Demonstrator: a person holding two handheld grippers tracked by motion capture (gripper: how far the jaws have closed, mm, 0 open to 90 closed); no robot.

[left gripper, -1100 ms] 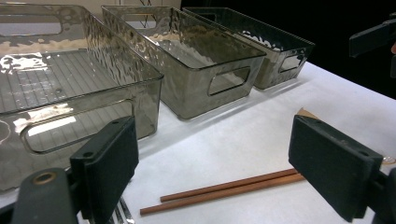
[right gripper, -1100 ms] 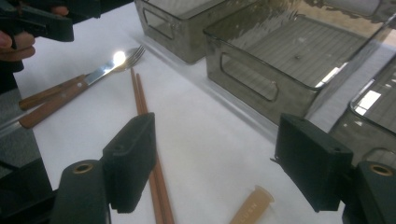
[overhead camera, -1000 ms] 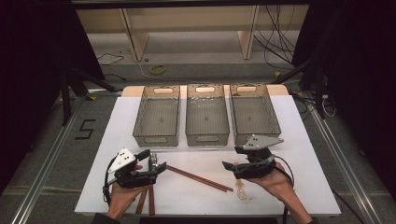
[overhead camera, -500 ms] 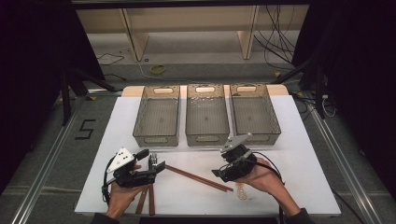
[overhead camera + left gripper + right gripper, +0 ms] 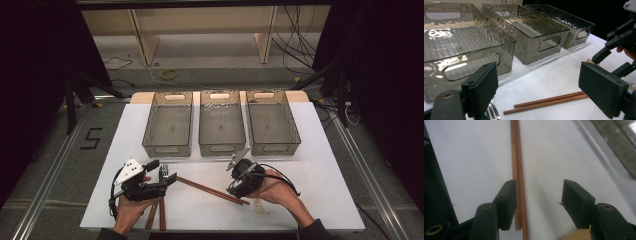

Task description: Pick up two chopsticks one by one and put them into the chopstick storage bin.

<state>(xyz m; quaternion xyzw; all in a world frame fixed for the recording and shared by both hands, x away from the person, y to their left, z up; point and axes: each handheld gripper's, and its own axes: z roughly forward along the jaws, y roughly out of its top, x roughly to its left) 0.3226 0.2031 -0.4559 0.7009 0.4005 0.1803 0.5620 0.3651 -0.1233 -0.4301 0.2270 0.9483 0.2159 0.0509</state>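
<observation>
Two brown chopsticks [image 5: 212, 190] lie side by side on the white table [image 5: 320, 170], their long axis slanting from far-left, just beside the left gripper, to near-right, under the right gripper. Going left to right: the left gripper [image 5: 167, 181] is held low at the near-left with its jaws wide apart and nothing between them; another brown pair [image 5: 156, 215] lies near the left hand, and a fork [image 5: 491, 111] sits just beside its left jaw. Next comes the slanted pair, then the right gripper [image 5: 239, 189], also spread open and empty, tipped down over the pair's near-right end. Judged from this, the right gripper is the nearer one for a pick.

From above, the pair's end is hidden beneath that gripper. The right gripper view settles it: the sticks [image 5: 518, 170] run straight away along the jaws' line, hard against the left jaw rather than centred, so closing would need a small sideways shift. Three clear bins [image 5: 220, 122] stand empty at the far side.
</observation>
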